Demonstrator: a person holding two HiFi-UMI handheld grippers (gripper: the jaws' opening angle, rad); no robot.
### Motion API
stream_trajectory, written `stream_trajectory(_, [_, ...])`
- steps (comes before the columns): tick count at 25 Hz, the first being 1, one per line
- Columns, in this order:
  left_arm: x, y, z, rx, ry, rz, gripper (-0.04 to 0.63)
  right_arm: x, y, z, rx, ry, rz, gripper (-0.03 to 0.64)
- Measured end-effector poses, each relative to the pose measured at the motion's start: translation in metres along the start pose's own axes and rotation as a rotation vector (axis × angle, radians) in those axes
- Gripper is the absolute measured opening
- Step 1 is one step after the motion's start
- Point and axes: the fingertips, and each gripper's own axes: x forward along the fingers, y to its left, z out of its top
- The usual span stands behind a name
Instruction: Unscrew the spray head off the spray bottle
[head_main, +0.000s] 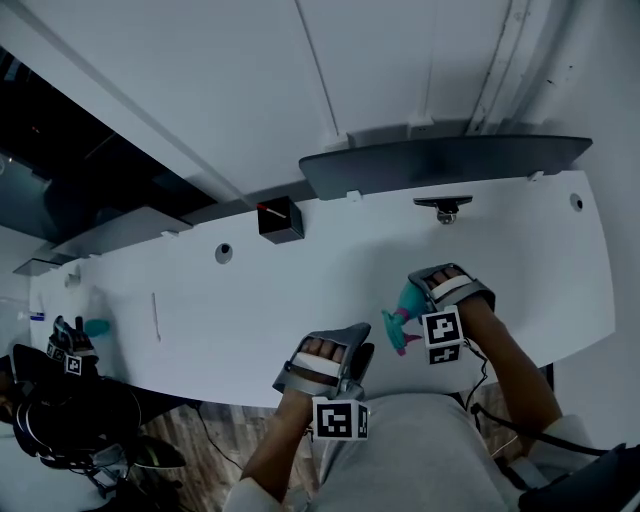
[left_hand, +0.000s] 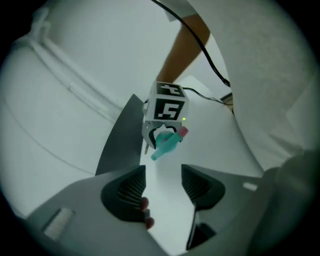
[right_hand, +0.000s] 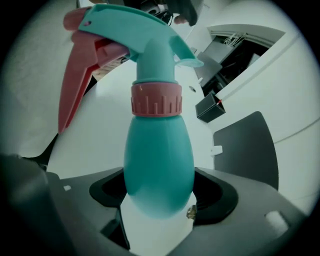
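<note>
Nearest of all, left gripper (left_hand: 162, 187) is held just left of the bottle (right_hand: 159, 165), its jaws spread wide with nothing between them. On the bottle itself, the pink trigger (right_hand: 80, 75) is seen hanging at the left, the teal spray head (right_hand: 135, 30) seated on top, the pink collar (right_hand: 156, 100) on at the neck. Its teal belly is clamped on both sides by the right gripper (right_hand: 159, 197), and it's kept tilted over the table (head_main: 250, 300), by the front edge.

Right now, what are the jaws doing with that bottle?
Right gripper shut on spray bottle. Left gripper open, empty. Spray head still on. Nothing obstructing.
</note>
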Motion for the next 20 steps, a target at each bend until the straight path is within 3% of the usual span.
stream_trajectory(3, [0.013,-0.009,0.012,0.133,0.014,-0.007,0.221,0.001,0.007,0.007,-0.005,0.010,0.060,0.394])
stream_trajectory(7, [0.019,-0.010,0.028,0.212,-0.010,0.032,0.168,-0.001,0.007,0.014,-0.023,0.026,0.068,0.394])
stream_trajectory(9, [0.019,-0.011,0.030,0.183,-0.016,0.034,0.103,-0.002,0.002,0.017,-0.040,0.028,0.031,0.394])
stream_trajectory(11, [0.021,-0.008,0.025,0.076,-0.013,0.028,0.076,-0.004,-0.007,0.017,-0.048,0.030,-0.032,0.394])
stream_trajectory(13, [0.023,-0.003,0.016,-0.125,-0.021,0.014,0.070,-0.007,-0.018,0.016,-0.053,0.028,-0.119,0.394])
stream_trajectory(15, [0.024,0.002,0.008,-0.452,-0.077,-0.043,0.064,-0.012,-0.031,0.017,-0.083,0.024,-0.244,0.393])
stream_trajectory(17, [0.022,0.004,0.001,-0.849,-0.165,-0.140,0.064,-0.021,-0.045,0.023,-0.110,0.002,-0.404,0.393])
stream_trajectory(20, [0.019,0.010,-0.009,-1.531,-0.361,-0.350,0.063,-0.034,-0.058,0.021,-0.160,0.006,-0.595,0.393])
